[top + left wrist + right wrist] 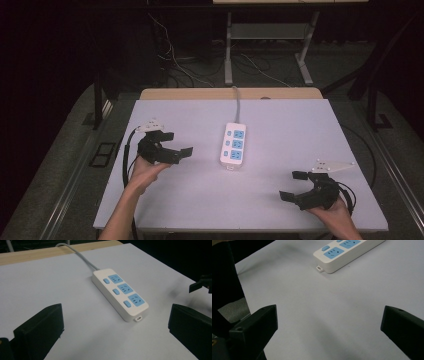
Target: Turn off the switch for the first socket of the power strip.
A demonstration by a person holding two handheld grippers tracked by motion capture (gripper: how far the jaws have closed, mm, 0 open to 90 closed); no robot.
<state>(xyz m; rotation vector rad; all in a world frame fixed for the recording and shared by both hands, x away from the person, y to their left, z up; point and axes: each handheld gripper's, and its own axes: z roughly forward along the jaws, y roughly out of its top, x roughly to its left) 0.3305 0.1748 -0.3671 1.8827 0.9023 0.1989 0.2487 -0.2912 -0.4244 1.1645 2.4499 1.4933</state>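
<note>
Left hand-held gripper (179,143) sits over the left part of the counter (280,200), its two blocky matte-black jaws spread wide with nothing between them. A grey three-cornered plate tops it, and a black cable loops down off its rear past the counter's left edge. The person's left hand (145,172) grips it from below. In the left gripper view the jaws are square-edged slabs of dull plastic, one at each lower corner, with bare counter between them.

To the right of that hand-held gripper, ahead of its jaws and well apart from them, lies a power strip (233,144): a long, flat, rounded-corner bar of smooth white plastic. It carries three pale blue socket panels (124,288) in a row, each with a small blue rounded switch (115,291) beside it. A small slot tab juts from its near end, and a grey round cord (236,102) runs from its far end over a wood-toned strip at the counter's back edge.

Farther right, near the front corner, the right hand-held gripper (293,184) is held in the right hand (336,216), jaws likewise wide apart and empty. The power strip is to its upper left, well clear.

The counter top is a smooth, matte, pale grey sheet.
</note>
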